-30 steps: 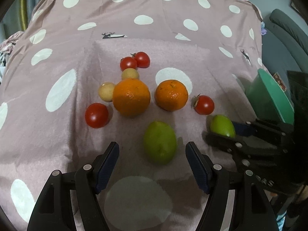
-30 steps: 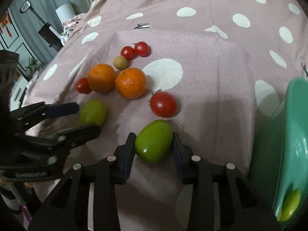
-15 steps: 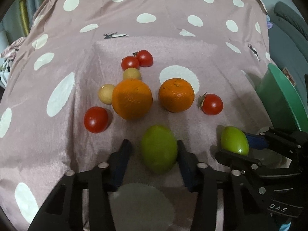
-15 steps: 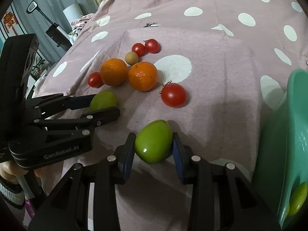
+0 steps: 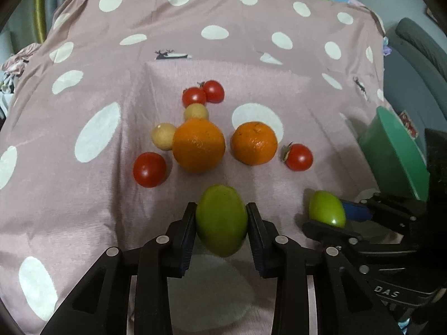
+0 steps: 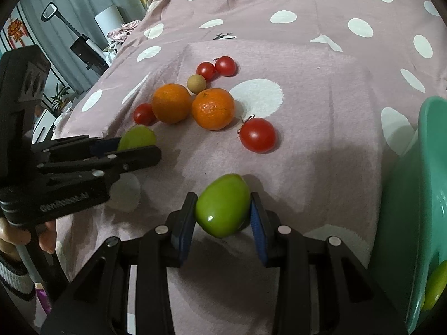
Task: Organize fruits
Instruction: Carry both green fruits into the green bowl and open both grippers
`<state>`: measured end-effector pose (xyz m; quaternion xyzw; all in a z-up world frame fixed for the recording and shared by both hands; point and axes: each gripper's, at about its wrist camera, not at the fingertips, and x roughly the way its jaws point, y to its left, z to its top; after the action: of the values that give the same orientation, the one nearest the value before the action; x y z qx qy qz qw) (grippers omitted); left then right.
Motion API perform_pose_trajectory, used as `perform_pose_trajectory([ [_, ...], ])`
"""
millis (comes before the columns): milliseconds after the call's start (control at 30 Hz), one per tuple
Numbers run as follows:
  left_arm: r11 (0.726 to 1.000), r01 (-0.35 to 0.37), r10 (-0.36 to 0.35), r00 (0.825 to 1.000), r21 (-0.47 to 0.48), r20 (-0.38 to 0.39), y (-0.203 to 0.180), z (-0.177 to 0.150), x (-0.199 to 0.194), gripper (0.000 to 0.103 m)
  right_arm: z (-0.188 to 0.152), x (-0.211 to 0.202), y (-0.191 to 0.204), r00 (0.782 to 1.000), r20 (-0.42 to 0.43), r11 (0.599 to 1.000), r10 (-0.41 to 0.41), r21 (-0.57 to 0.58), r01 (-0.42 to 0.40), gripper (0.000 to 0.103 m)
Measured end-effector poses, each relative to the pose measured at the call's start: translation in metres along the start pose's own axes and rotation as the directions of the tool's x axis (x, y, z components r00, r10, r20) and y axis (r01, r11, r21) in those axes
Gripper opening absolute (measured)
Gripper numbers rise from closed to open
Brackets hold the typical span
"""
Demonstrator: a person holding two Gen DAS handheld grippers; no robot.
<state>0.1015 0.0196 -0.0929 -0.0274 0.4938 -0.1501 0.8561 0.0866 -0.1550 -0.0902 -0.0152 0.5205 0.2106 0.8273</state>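
Left claw has just closed on a green fruit; right claw grips another green fruit, beside the green bowl.

- Left tongs tilt steeply down; the jaws have just been closing and now press on both sides of a green fruit.
- Right tongs tilt steeply down, jaws clamped on another green fruit.
- A hand grips the left handle.
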Motion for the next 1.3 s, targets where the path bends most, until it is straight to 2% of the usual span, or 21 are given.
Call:
perform_pose_trajectory([
  [833,1.000,-0.004,0.005,0.996,-0.009,0.089,-0.014,-0.012,-0.059,0.036,-0.004,-0.060,0.022,0.992,0.123,0.999,0.040,-0.039,-0.035,0.038],
  [1300,0.999,-0.031,0.027,0.990,0.028,0.138,-0.036,-0.016,-0.084,0.036,-0.011,-0.094,0.022,0.980,0.196,0.999,0.038,-0.038,-0.031,0.038],
])
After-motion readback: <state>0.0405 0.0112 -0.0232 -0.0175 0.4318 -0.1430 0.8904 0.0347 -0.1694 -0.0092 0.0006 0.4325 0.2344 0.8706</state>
